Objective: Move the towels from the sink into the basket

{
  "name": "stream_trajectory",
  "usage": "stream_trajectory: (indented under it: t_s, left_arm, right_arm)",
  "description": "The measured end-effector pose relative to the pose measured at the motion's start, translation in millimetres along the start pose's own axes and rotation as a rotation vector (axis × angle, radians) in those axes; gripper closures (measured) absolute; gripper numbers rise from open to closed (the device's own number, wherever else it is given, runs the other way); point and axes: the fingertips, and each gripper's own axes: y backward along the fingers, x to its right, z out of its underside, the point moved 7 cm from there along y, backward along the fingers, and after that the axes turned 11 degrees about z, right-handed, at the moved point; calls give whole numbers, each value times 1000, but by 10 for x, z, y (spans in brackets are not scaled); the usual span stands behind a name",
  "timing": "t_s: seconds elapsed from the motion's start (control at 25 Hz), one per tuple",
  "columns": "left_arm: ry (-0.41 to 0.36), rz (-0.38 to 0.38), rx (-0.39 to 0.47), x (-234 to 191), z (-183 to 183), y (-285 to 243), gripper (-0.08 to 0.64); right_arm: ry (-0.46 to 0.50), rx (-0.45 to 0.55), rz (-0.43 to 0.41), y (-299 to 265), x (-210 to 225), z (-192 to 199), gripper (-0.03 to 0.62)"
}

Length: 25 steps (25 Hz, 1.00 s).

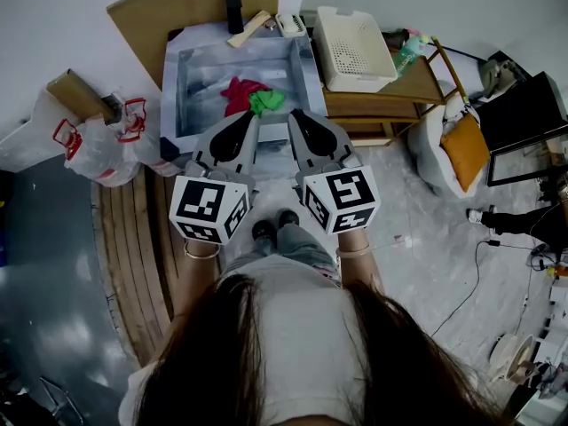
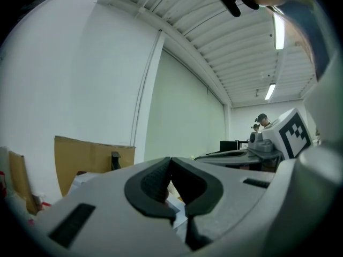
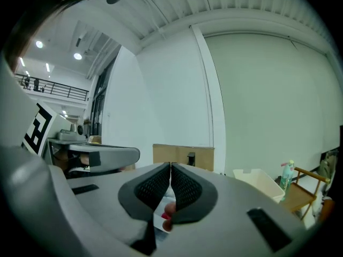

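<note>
Your left claw [image 1: 252, 119] and right claw [image 1: 296, 114] are both closed on nothing, side by side, tips toward the near side of the sink [image 1: 191, 78]. In it, a red towel [image 1: 236, 91] and a green towel [image 1: 266, 102] touch. The white basket [image 1: 355, 51] stands on a wooden shelf [image 1: 417, 82] just right of the sink. Each claw's cube bears black-and-white square markers.

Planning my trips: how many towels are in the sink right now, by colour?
red towel: 1
green towel: 1
Total: 2, both lying in the sink.
</note>
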Motion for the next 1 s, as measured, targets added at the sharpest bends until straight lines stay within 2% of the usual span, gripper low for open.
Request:
stream_trajectory:
  t_s: [0.48, 1.0]
  left_arm:
    - [30, -18, -25, -314, 138, -305, 555]
    - [60, -73, -69, -827, 293, -796, 555]
  right_arm:
    - [-7, -49, -32, -484, 133, 158, 565]
    - [40, -191, -125, -1289, 386, 455, 563]
